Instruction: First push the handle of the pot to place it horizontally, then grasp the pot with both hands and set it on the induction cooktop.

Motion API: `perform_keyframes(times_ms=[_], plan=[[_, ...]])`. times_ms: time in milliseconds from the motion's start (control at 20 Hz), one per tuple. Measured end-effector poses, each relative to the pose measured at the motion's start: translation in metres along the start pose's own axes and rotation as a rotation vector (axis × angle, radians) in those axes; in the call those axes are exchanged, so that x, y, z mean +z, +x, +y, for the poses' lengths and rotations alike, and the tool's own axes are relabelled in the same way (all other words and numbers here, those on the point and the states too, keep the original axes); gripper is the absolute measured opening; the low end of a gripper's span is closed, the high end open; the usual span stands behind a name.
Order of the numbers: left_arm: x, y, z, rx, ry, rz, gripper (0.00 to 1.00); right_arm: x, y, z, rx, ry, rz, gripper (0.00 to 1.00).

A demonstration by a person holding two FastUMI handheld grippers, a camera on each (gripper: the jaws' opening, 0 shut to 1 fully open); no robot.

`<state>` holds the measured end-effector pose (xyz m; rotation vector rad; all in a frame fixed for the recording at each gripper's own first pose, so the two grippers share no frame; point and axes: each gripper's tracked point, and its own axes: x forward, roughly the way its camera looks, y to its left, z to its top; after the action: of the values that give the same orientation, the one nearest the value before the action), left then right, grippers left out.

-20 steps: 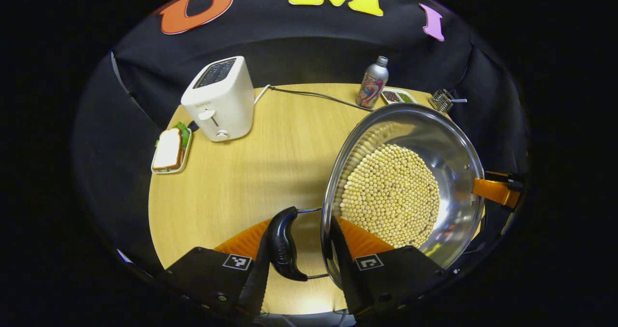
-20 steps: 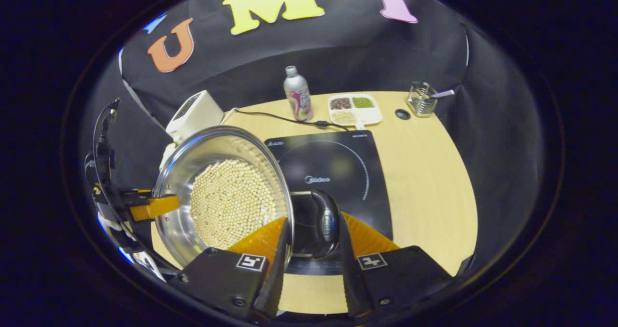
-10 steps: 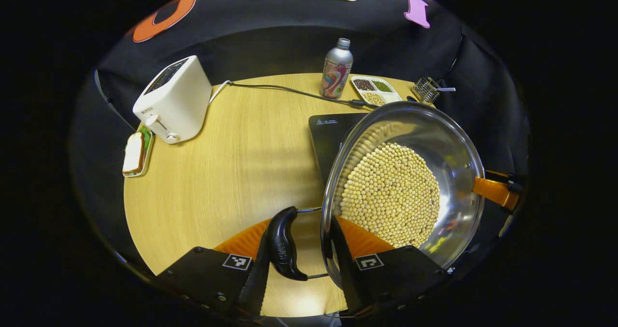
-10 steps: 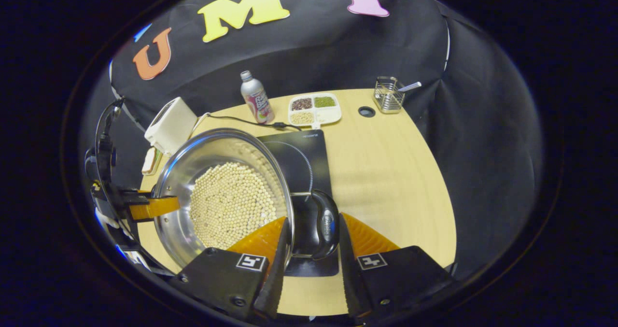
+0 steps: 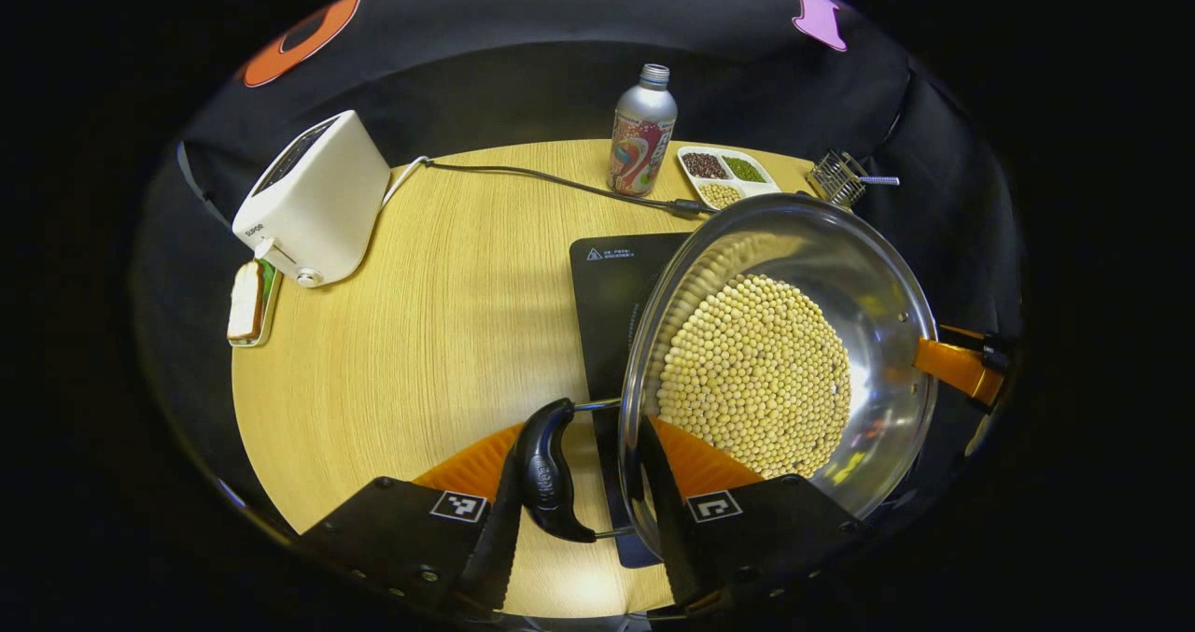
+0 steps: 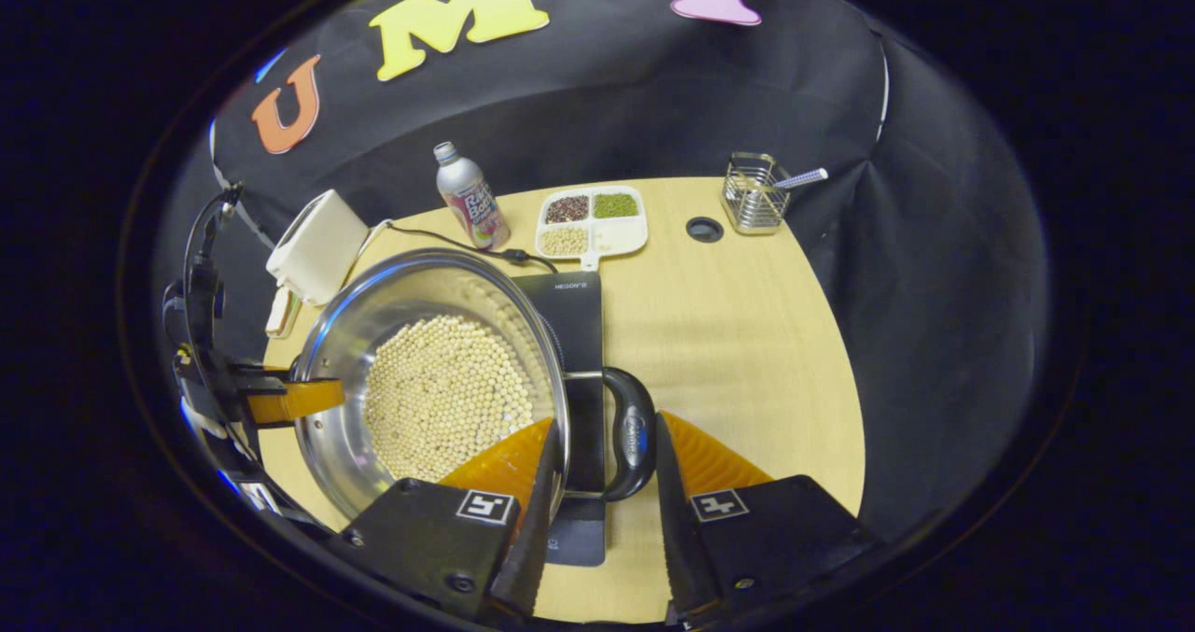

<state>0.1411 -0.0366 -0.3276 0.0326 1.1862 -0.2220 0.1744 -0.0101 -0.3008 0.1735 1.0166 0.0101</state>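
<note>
A steel pot (image 5: pixel 868 277) with pale beans covering its bottom is held between both grippers. My left gripper (image 5: pixel 581 511) is shut on the pot's black left handle (image 5: pixel 549 471), beside the rim. My right gripper (image 6: pixel 597 511) is shut on the black right handle (image 6: pixel 633 436). The right gripper (image 5: pixel 962 369) also appears at the pot's far rim in the left gripper view, and the left gripper (image 6: pixel 291 399) likewise in the right gripper view. The black induction cooktop (image 5: pixel 611 282) (image 6: pixel 577 310) lies on the table, mostly hidden under the pot (image 6: pixel 345 333).
On the round wooden table (image 5: pixel 439 333) a white toaster (image 5: pixel 310 198) stands at the left edge by a sandwich plate (image 5: pixel 250 301). At the back are a bottle (image 5: pixel 642 133), a divided tray (image 6: pixel 591 221), a wire holder (image 6: pixel 754 193) and the cooktop's cable (image 5: pixel 541 179).
Both grippers have carried the pot sideways across the table. The cooktop has come in beneath it, and the toaster has drifted toward the left edge. Both grips are unchanged.
</note>
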Motion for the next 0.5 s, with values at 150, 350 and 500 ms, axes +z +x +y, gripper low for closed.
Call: perform_keyframes(times_ms=[150,350,500], plan=[[0.006,0.006,-0.001,0.009,-0.002,0.009,0.63,0.005,0.009,-0.001,0.008,-0.007,0.012,0.52],[0.009,0.017,-0.004,0.010,-0.012,0.024,0.63,0.011,0.021,-0.006,0.006,-0.013,0.022,0.53],[0.011,0.024,-0.005,0.008,-0.007,0.033,0.63,0.012,0.026,-0.009,0.002,-0.012,0.031,0.53]])
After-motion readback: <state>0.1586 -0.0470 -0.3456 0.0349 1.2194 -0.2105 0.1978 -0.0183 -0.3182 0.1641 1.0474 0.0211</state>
